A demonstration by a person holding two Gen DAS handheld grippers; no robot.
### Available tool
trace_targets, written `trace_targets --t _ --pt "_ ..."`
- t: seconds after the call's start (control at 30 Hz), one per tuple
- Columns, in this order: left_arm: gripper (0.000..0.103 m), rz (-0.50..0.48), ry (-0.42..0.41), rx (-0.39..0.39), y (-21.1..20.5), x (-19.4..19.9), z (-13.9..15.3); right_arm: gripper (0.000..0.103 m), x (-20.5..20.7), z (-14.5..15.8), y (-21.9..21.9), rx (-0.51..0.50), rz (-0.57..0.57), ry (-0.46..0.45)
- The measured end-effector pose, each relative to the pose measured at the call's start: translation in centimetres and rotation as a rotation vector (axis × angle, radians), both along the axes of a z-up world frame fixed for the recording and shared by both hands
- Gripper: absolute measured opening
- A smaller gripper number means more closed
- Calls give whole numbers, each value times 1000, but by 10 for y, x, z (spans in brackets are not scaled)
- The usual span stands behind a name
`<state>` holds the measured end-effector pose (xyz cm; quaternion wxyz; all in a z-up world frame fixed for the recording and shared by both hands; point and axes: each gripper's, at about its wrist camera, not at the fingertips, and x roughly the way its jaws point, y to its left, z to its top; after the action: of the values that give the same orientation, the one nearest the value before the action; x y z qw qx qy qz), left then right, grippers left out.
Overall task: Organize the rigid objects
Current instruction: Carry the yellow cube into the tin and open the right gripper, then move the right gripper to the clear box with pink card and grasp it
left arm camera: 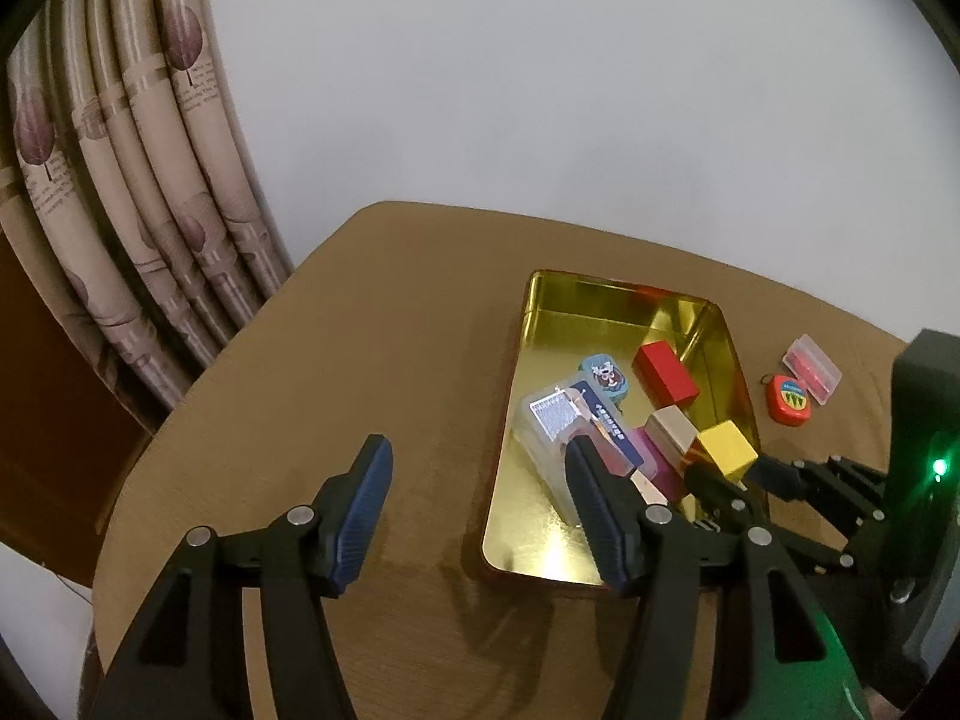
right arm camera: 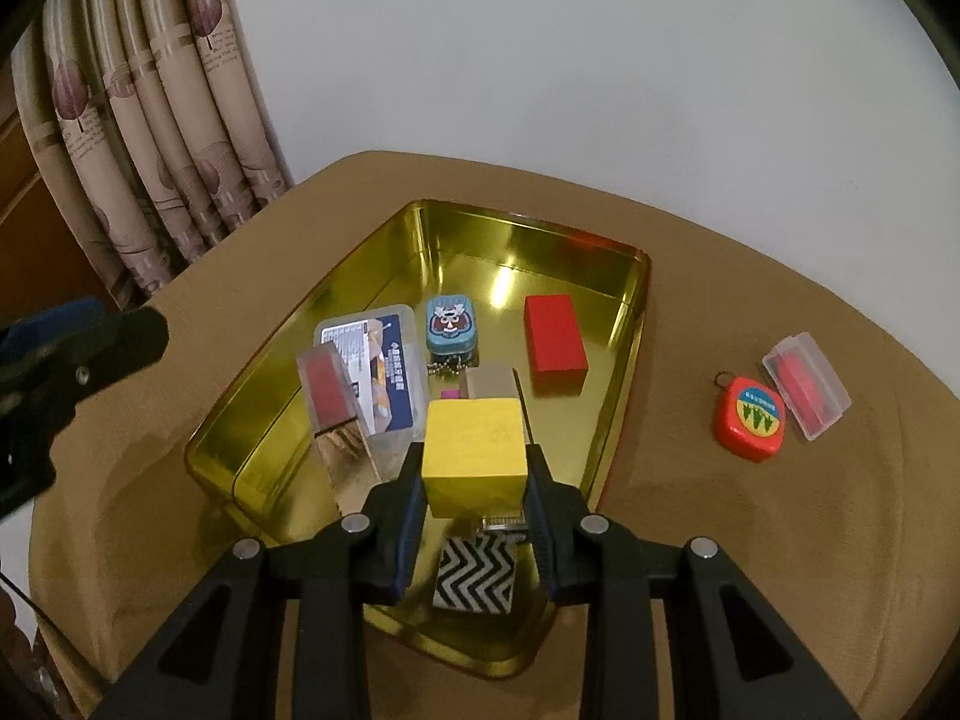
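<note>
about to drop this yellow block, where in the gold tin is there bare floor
Bare: the gold metal tin's far end behind the red wooden block, and its near-left corner. Crowded: the middle, around the clear plastic box.

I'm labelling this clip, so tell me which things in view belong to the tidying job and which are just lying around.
Part of the job:
- gold tin tray
- yellow block, clamped in the right gripper
- red block, blue cartoon tin, clear card box, already in the tray
- red tape measure and small clear case, not yet in the tray

Just there:
- curtain
- brown table
</note>
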<state>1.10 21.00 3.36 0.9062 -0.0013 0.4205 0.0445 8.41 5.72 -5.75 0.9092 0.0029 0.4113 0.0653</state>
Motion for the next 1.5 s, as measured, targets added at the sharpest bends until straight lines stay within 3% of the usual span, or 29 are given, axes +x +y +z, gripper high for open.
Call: trace_targets --t 0.4,0.6,0.7,0.93,1.2,1.37,1.5 --pt "58 -8 10 1 -1 1 -4 32 11 -1 12 -3 25 1" --pt "58 -5 14 5 -1 2 -5 56 10 5 10 9 34 1" --pt "58 -8 16 15 -2 2 -7 56 5 14 3 7 44 -16" --pt "59 -32 21 48 -11 1 -12 56 5 26 -64 -49 -18 -51" --pt "60 -130 44 51 -37 1 -24 56 43 -1 -160 -119 -108 32" --pt "61 -146 17 120 -46 2 -27 56 67 -17 -183 -113 -92 71" --pt "61 -154 36 63 -42 4 -30 60 81 -22 -188 -123 -76 63"
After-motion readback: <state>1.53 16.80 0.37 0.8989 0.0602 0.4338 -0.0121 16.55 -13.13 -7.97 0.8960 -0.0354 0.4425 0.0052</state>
